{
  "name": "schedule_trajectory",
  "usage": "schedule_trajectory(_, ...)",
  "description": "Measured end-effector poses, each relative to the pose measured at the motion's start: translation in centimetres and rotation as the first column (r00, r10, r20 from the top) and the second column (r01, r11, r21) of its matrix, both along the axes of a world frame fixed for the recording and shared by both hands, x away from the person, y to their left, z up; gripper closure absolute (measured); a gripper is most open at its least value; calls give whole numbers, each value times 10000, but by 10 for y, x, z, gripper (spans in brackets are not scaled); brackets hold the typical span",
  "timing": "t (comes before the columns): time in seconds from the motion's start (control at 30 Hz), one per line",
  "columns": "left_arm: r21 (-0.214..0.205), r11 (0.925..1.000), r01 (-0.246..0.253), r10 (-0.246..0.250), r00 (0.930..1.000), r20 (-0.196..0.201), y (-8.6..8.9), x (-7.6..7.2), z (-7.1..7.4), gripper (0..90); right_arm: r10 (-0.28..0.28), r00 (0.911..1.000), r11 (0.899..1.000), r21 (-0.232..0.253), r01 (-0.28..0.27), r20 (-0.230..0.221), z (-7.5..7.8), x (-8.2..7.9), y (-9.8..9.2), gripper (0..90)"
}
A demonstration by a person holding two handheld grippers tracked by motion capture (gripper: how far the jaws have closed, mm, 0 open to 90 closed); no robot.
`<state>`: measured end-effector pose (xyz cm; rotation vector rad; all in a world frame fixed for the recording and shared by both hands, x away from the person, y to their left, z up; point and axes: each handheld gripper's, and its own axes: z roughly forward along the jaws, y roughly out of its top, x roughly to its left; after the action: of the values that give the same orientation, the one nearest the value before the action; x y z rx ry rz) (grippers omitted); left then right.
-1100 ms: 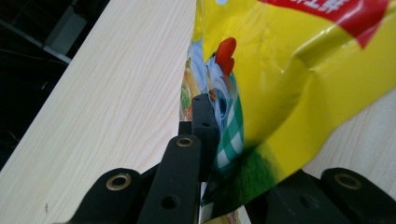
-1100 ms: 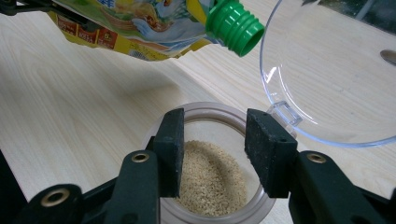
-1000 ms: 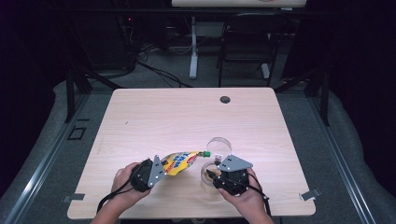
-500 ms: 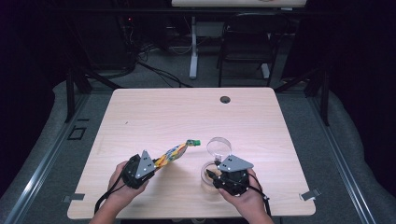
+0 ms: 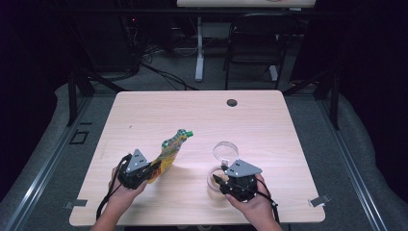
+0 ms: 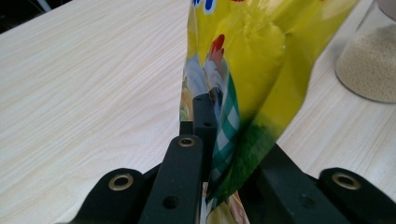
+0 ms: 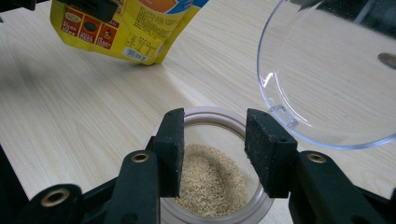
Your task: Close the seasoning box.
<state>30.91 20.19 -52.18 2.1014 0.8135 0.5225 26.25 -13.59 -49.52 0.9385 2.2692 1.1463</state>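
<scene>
High view shows the left gripper [image 5: 150,168] clamped on the pouch [image 5: 169,153] and the right gripper [image 5: 222,182] clamped on the open jar [image 7: 215,179], whose hinged lid [image 7: 327,70] could snag a careless swing and spill grains.

High overview, two close tool views

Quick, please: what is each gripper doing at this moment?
Left gripper: shut on the yellow pouch.
Right gripper: jaws around the open jar rim, apparently gripping it.
</scene>
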Motion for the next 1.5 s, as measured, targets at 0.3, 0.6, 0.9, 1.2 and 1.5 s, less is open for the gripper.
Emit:
schedule_trajectory(0.3,-1122,9923,-526,478,9979,-447,17,7,-6,881,7,10000,10000,-1,-7,-20,0,0,0,579)
schedule_trajectory(0.6,-1530,9838,-939,795,9921,-974,30,9,-8,859,-37,10000,10000,12,37,-1,0,0,-1,578)
schedule_trajectory(0.9,-1174,9893,-868,715,9891,-1290,40,3,-12,824,-20,10000,10000,12,20,-11,0,0,-1,576)
schedule_trajectory(1.2,-1710,9792,-1089,805,9830,-1653,55,-3,-19,692,7,10000,10000,6,-7,-40,0,0,0,575)
schedule_trajectory(1.5,-1967,9704,-1398,1040,9778,-1821,62,-9,-23,477,68,9999,10000,19,-68,-148,0,1,0,557)
